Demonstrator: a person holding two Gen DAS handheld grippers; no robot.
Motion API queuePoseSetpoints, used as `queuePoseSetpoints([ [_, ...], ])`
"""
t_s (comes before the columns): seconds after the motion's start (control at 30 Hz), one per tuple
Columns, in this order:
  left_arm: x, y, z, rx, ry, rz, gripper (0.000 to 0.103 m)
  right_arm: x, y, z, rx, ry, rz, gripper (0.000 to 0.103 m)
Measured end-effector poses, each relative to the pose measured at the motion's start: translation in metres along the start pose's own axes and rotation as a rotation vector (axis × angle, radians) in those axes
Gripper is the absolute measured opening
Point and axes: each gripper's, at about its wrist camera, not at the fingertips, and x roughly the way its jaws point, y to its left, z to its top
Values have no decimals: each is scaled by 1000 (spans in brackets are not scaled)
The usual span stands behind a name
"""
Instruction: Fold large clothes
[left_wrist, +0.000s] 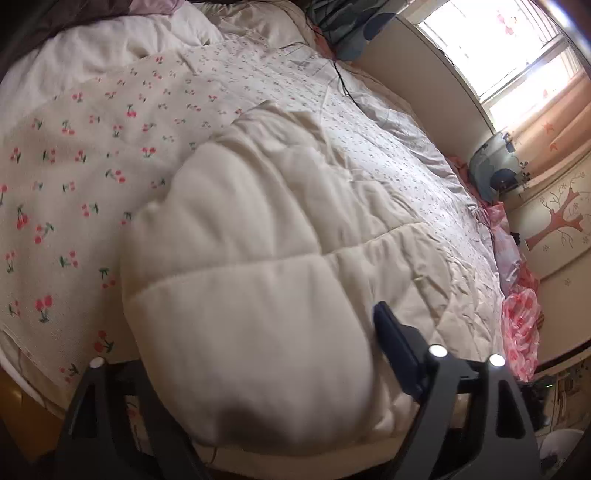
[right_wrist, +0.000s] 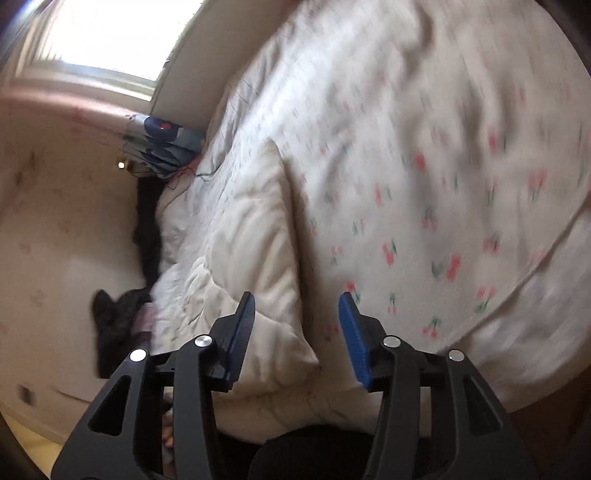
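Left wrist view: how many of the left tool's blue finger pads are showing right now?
1. The dark blue pad shows at lower right, beside the cream quilt fold. The opposite finger's pad is hidden behind that fold, which bulges up between the two fingers.

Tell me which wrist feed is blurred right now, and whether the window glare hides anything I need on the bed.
Right wrist view: motion-smeared, cherry-print sheet streaky. Left wrist view: sharp on the cream quilt, fisheye-bent at the edges. Window blown out in both, but the glare stays off the bedding.
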Motion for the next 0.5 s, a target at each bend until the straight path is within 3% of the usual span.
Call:
queuePoseSetpoints([
  [0.1, 4, 8, -10, -16, -19, 3, 91, 30, 92, 8, -267, 8, -55, 59],
  [0.27, 5, 15, -12, -28, -33, -8, 95, 166, 223, -5, -618, 155, -94, 60],
  [0.37, 6, 8, -17, 11, -52, 20, 96, 250, 262, -15, -669, 222, -117, 61],
  [0.4, 6, 7, -18, 24, -57, 24, 96, 273, 262, -18, -666, 238, -156, 67],
  [0.47, 6, 4, -19, 50, -66, 33, 96, 341, 249, -39, -693, 382, -323, 78],
  [0.5, 3, 4, -19, 63, -78, 20, 96, 351, 242, -47, -714, 416, -351, 81],
])
